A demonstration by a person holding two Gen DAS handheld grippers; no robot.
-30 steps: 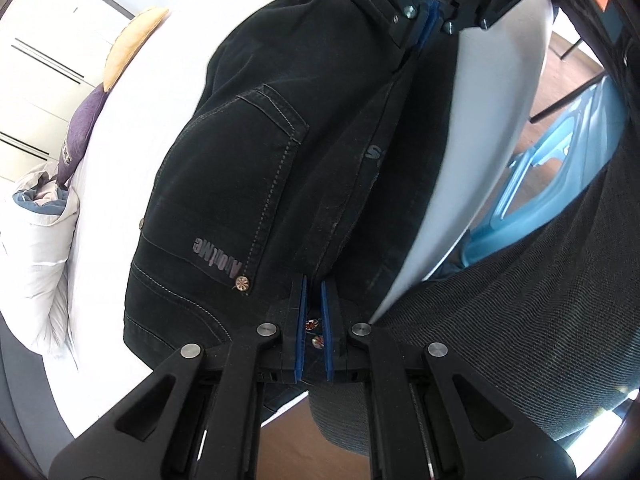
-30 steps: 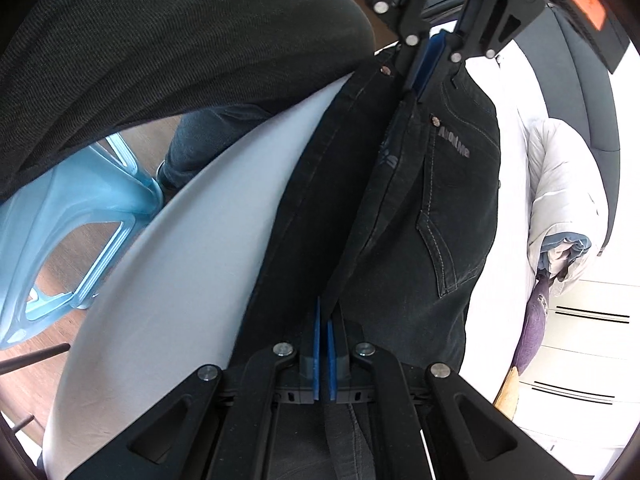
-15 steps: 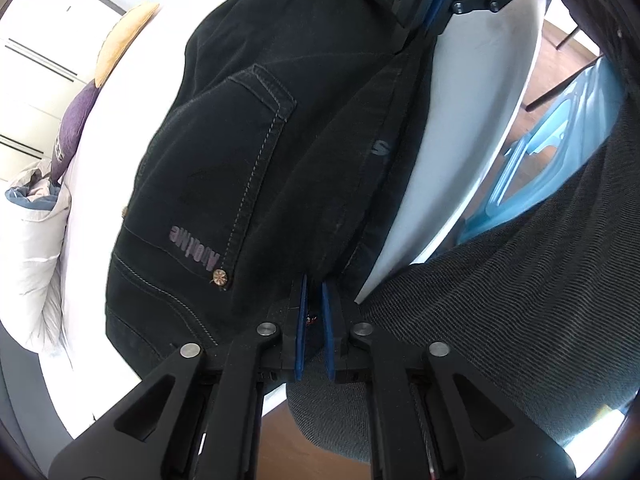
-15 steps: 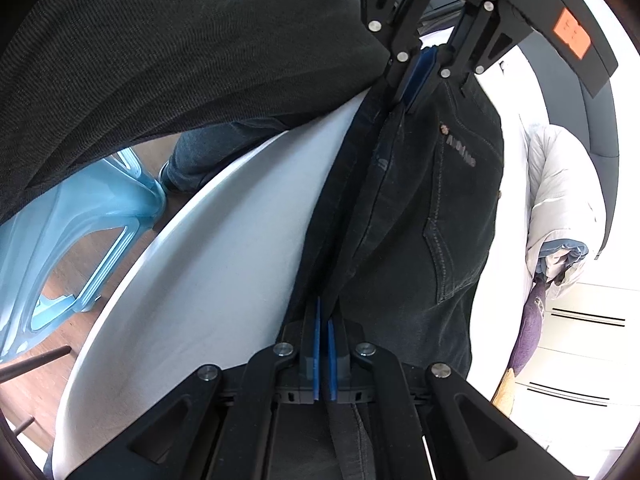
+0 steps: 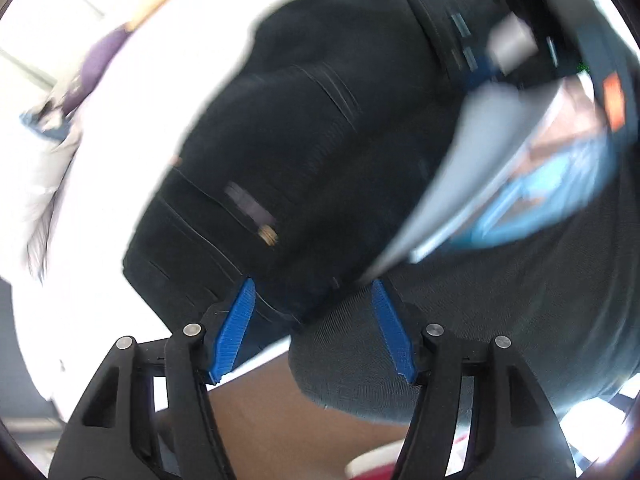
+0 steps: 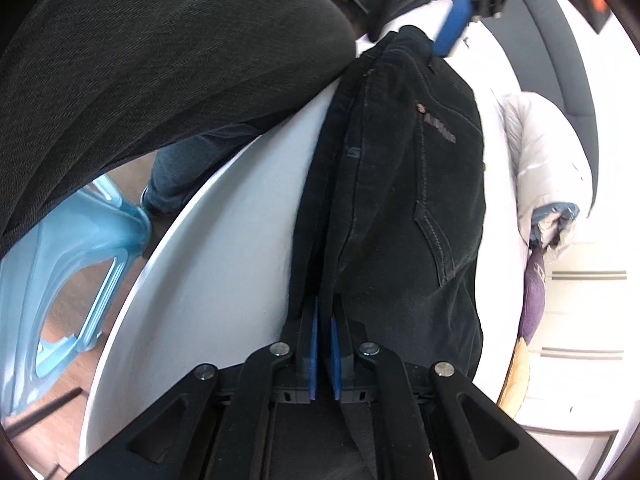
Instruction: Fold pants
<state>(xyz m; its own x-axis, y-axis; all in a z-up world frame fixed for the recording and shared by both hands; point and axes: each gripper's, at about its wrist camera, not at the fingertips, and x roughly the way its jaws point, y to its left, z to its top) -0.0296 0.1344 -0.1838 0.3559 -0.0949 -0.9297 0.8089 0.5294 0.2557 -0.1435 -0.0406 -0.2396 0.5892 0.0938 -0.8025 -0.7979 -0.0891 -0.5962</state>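
My left tongs (image 5: pixel 314 328) gape wide beside the black pants (image 6: pixel 404 200); my right tongs (image 6: pixel 324 354) pinch their edge.

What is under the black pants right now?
The black pants lie folded on the white table, bare beside them. Whatever is directly beneath them is covered. The right gripper pinches one end.

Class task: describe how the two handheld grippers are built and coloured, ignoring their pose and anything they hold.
Both the left gripper and right gripper are matte black frames with triangular cut-outs, jointed by round silver bolts. Each carries two flat blue ribbed fingers. The right gripper, seen from the left wrist, bears an orange sticker. No cables or sleeves show.
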